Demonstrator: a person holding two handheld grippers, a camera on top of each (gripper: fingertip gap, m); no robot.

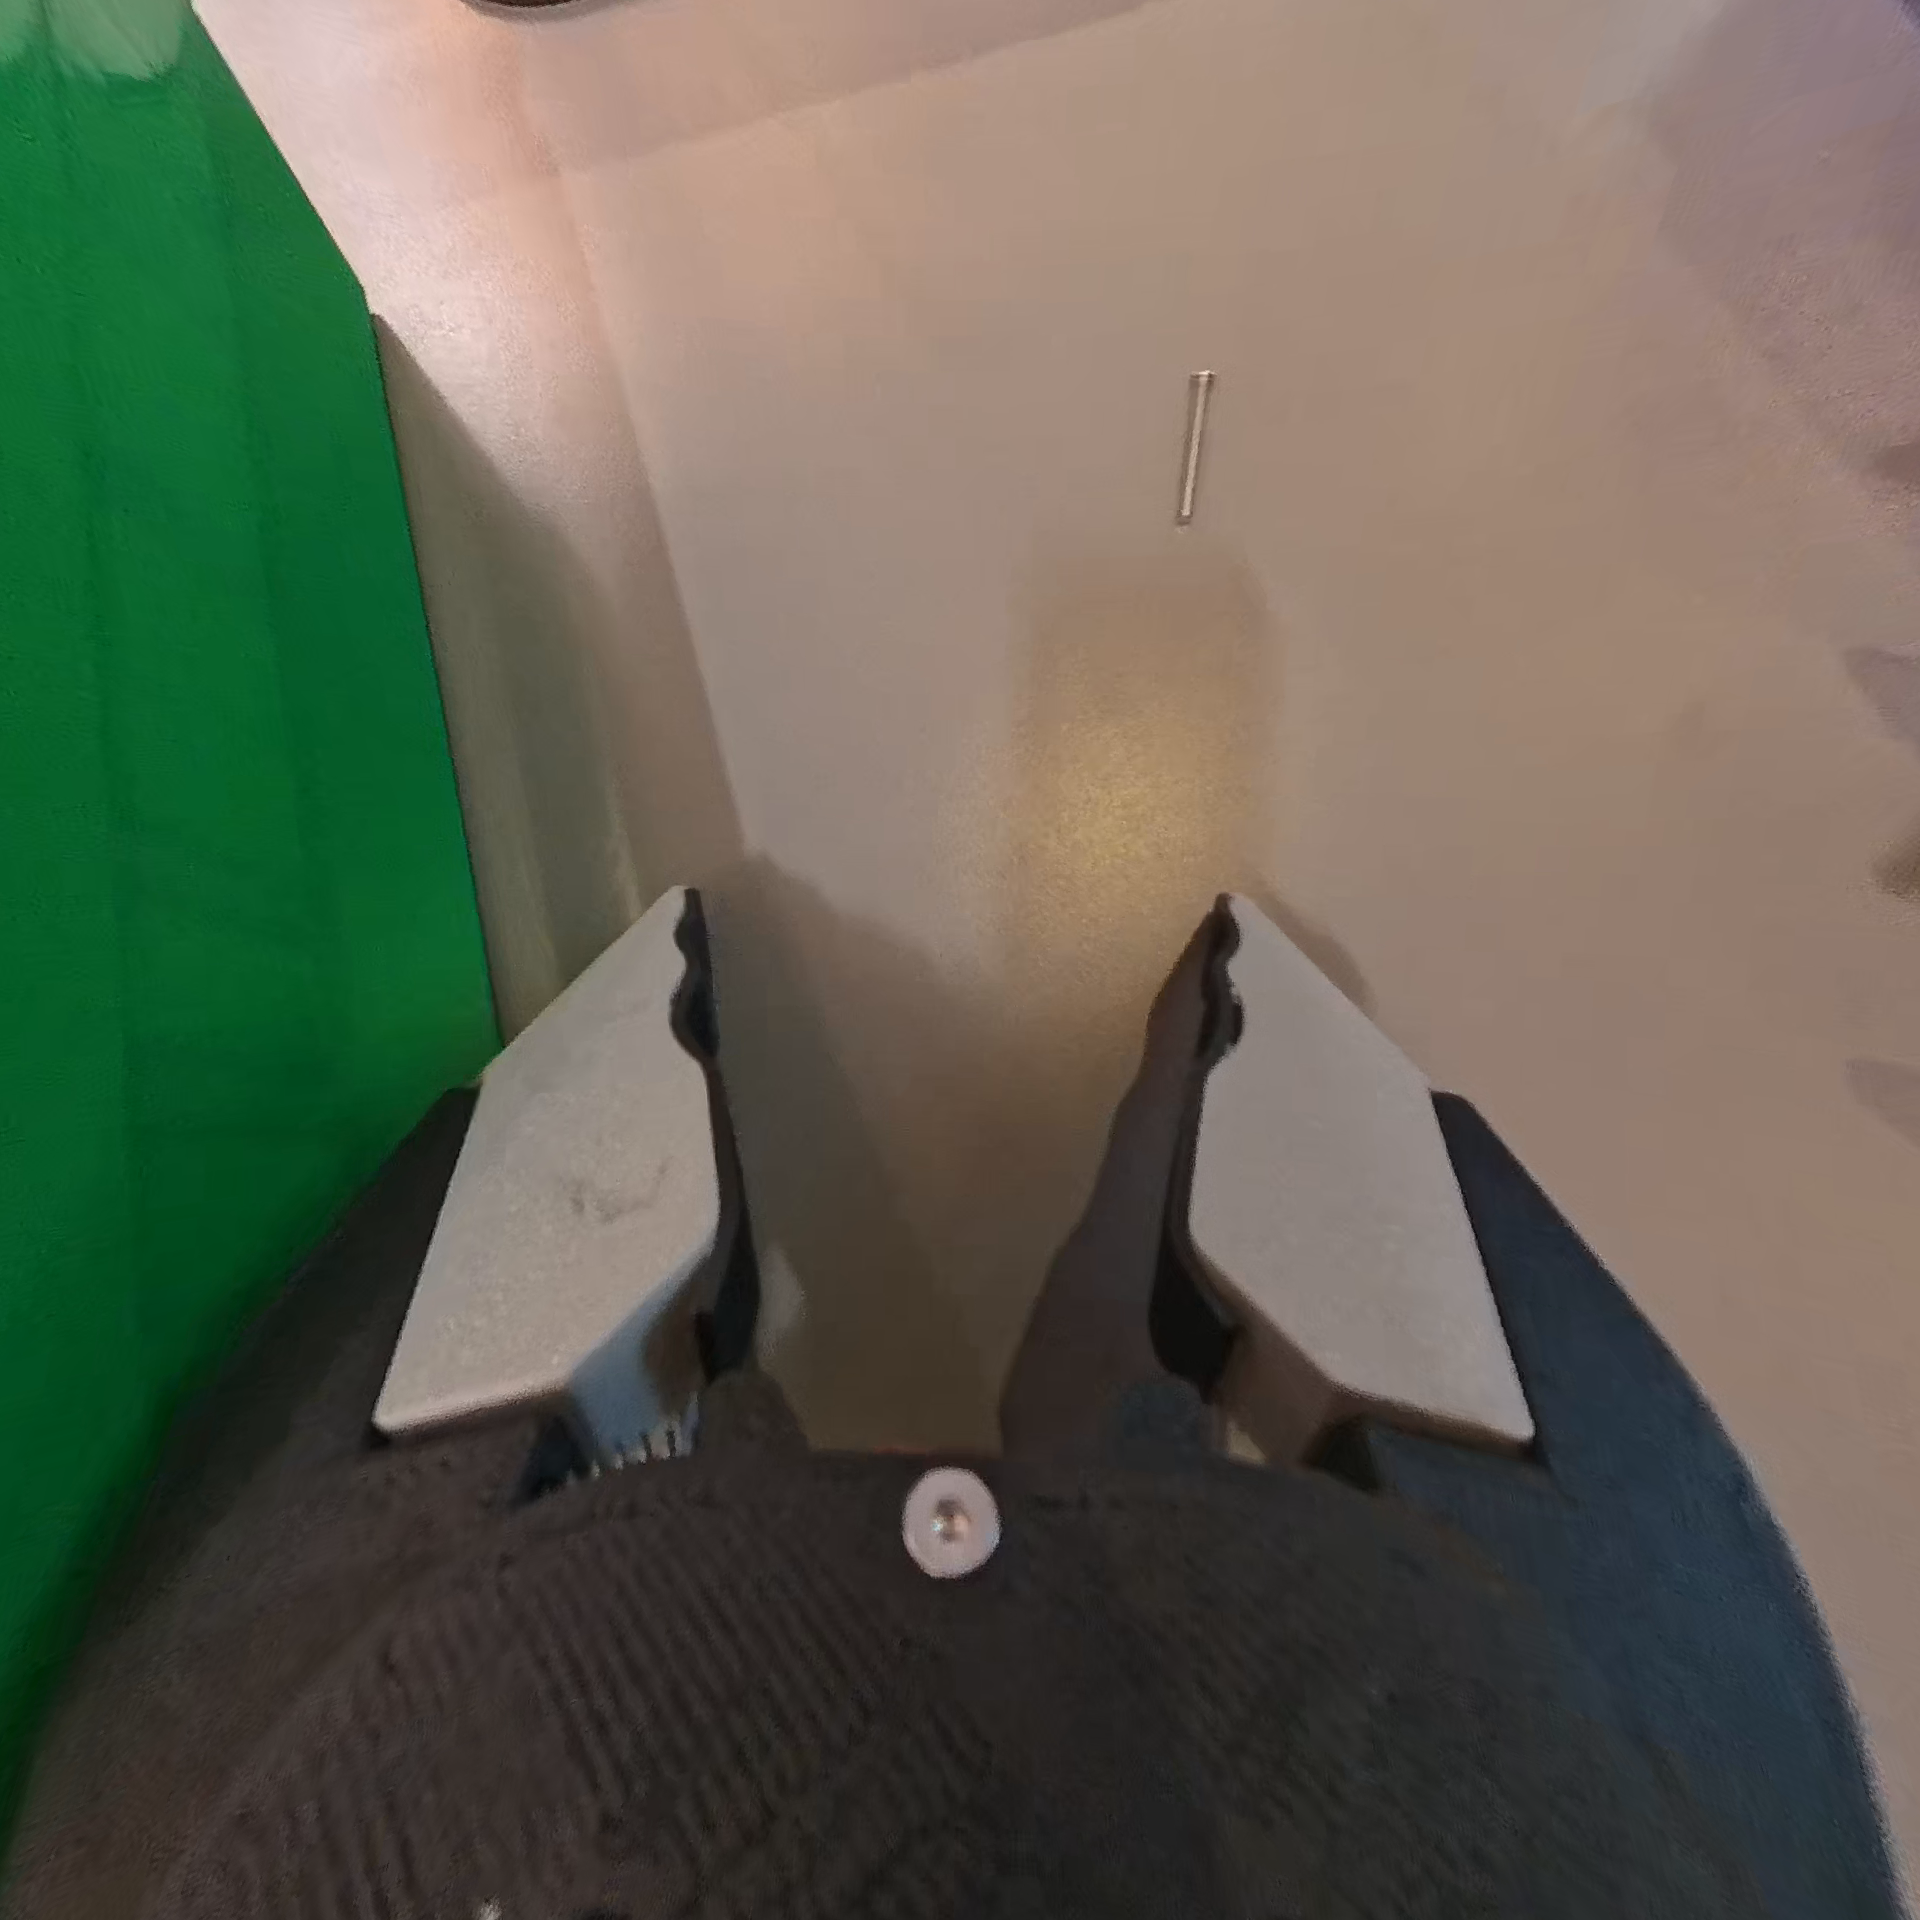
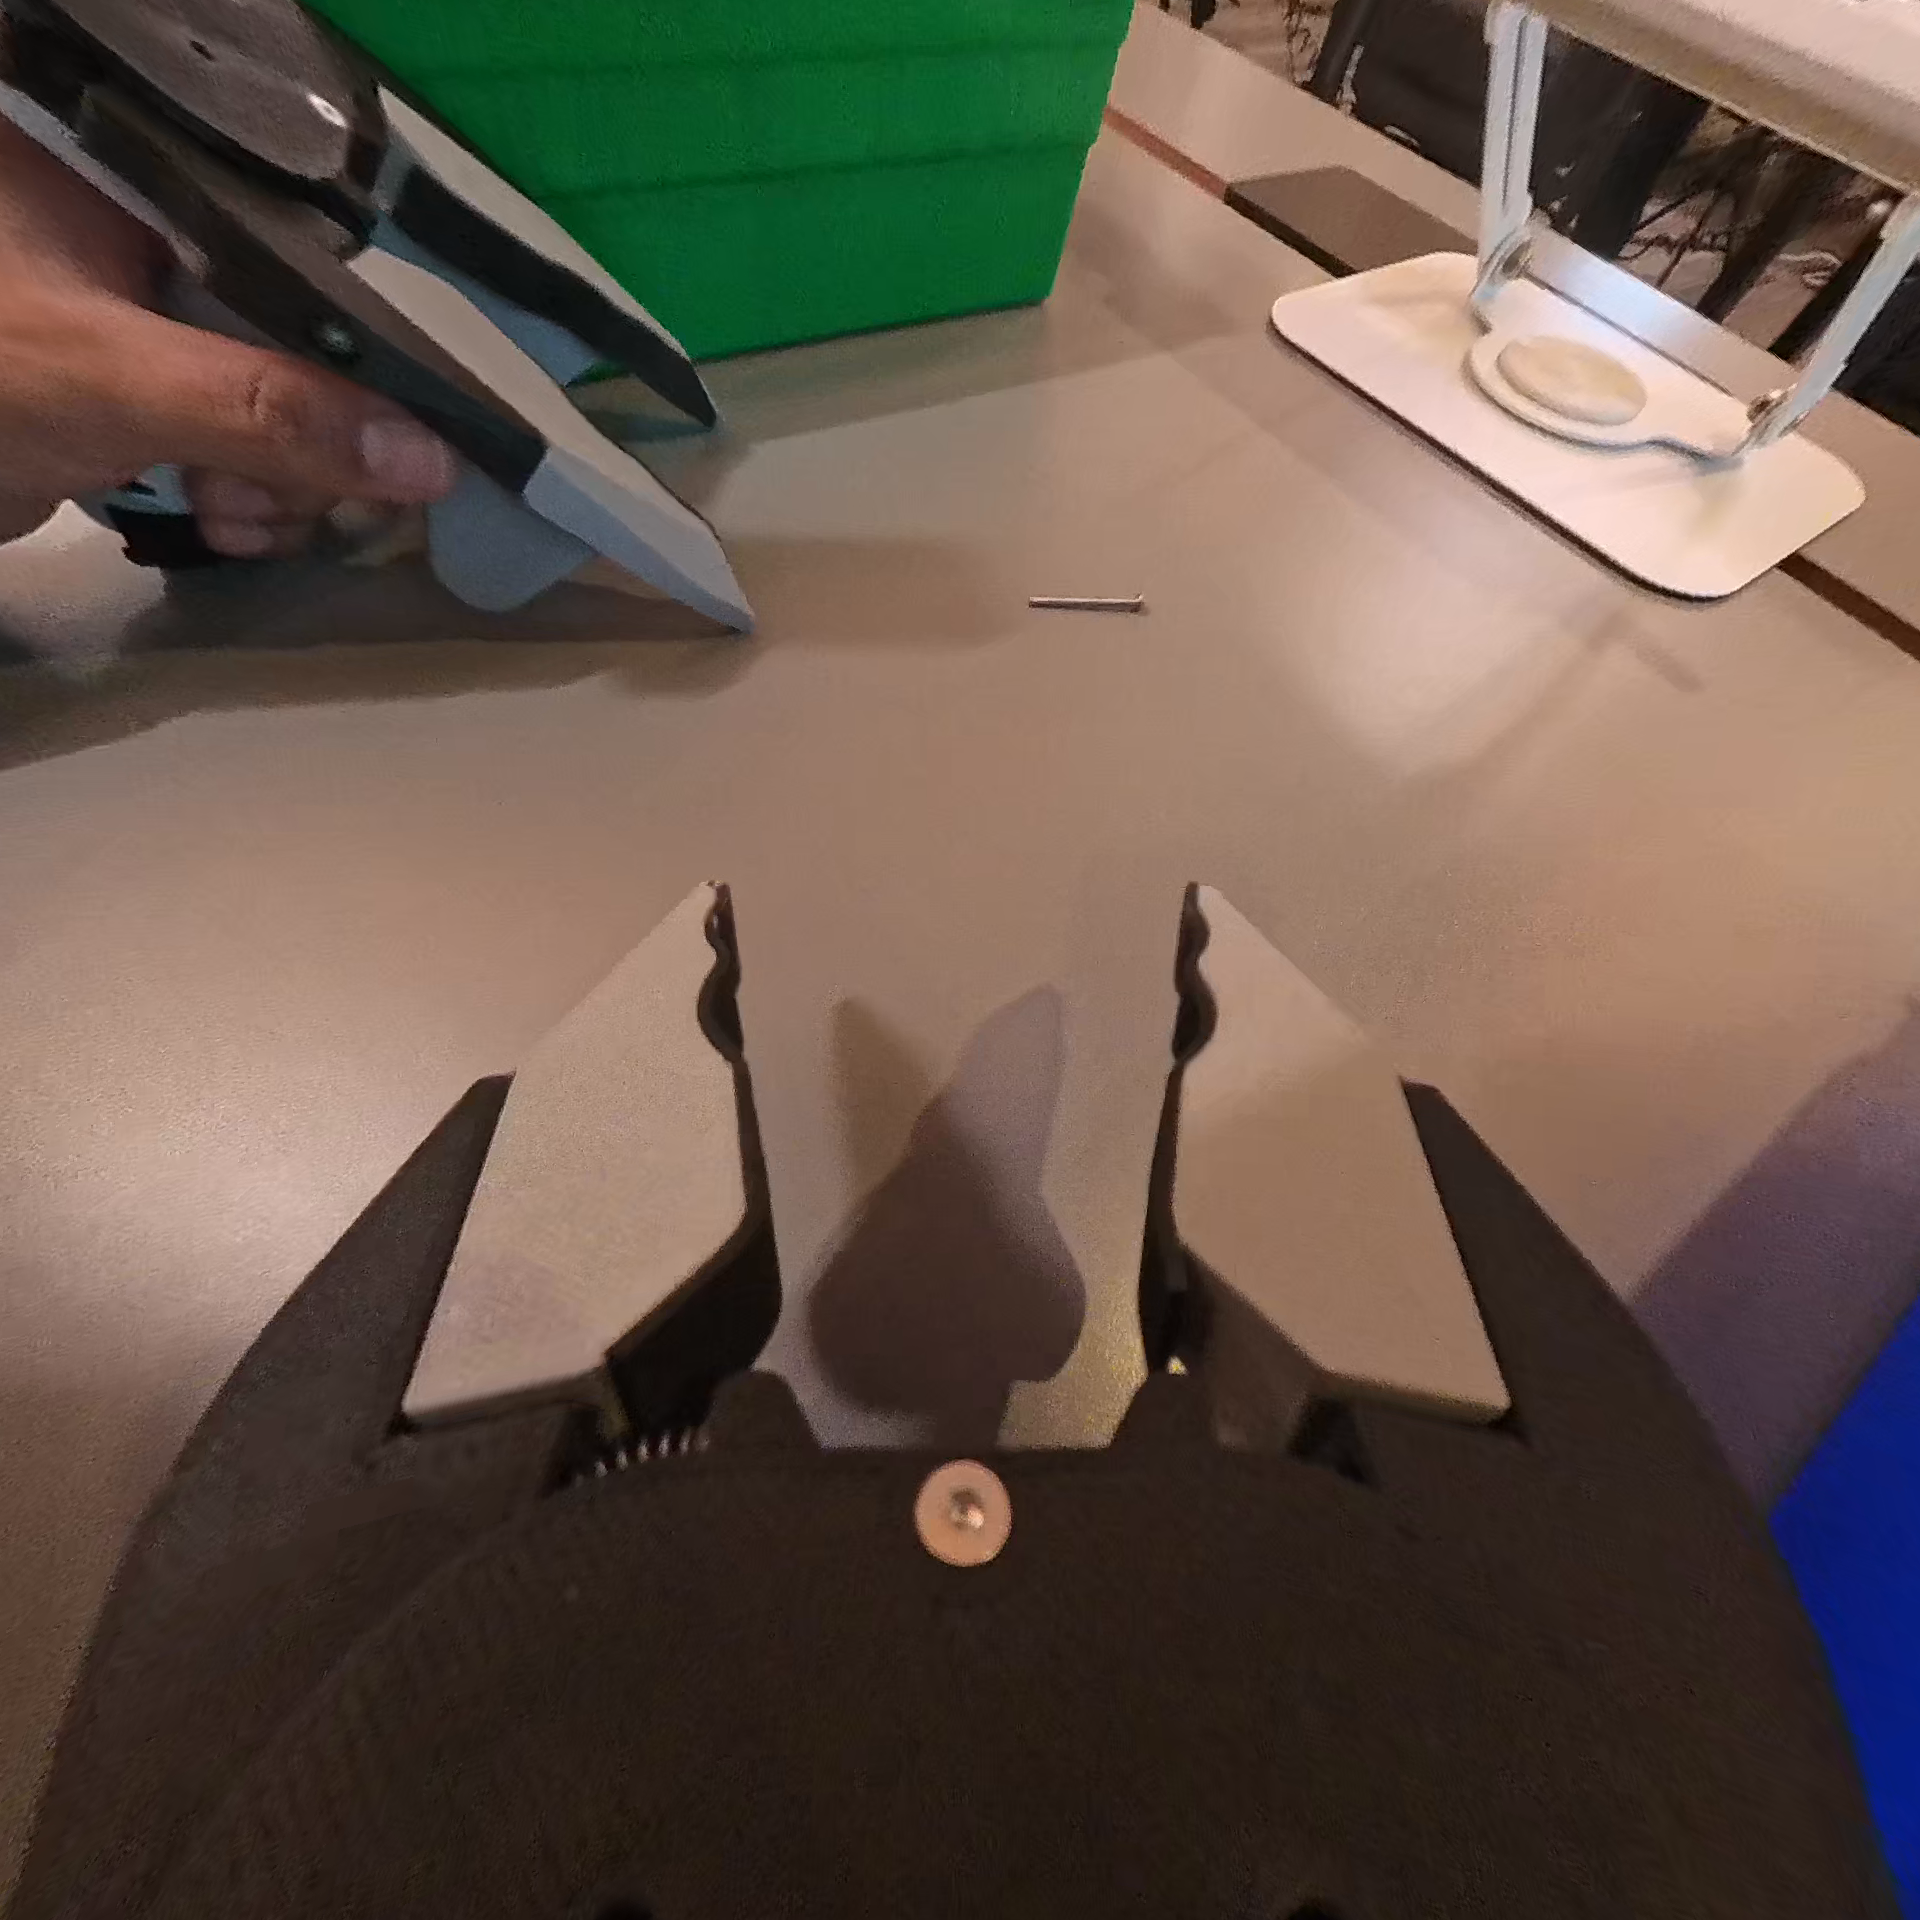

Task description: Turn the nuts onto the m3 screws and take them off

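A thin metal screw [image 1: 1195,447] lies flat on the beige table, ahead and a little right of my left gripper [image 1: 961,909], which is open and empty, tips low near the table. The same screw [image 2: 1086,602] lies ahead of my right gripper [image 2: 956,894], also open and empty above the table. The left gripper [image 2: 727,520] shows at the upper left of the right wrist view, held by a hand [image 2: 208,416], its tips near the table left of the screw. I see no nut in either view.
A green bin [image 2: 779,177] stands at the back left, also seen in the left wrist view [image 1: 187,623]. A white stand base [image 2: 1558,447] with a metal bracket sits at the back right. A blue thing [image 2: 1860,1507] shows at the right edge. Left tips and right tips are each some 35 cm from the white stand base [image 2: 1558,447].
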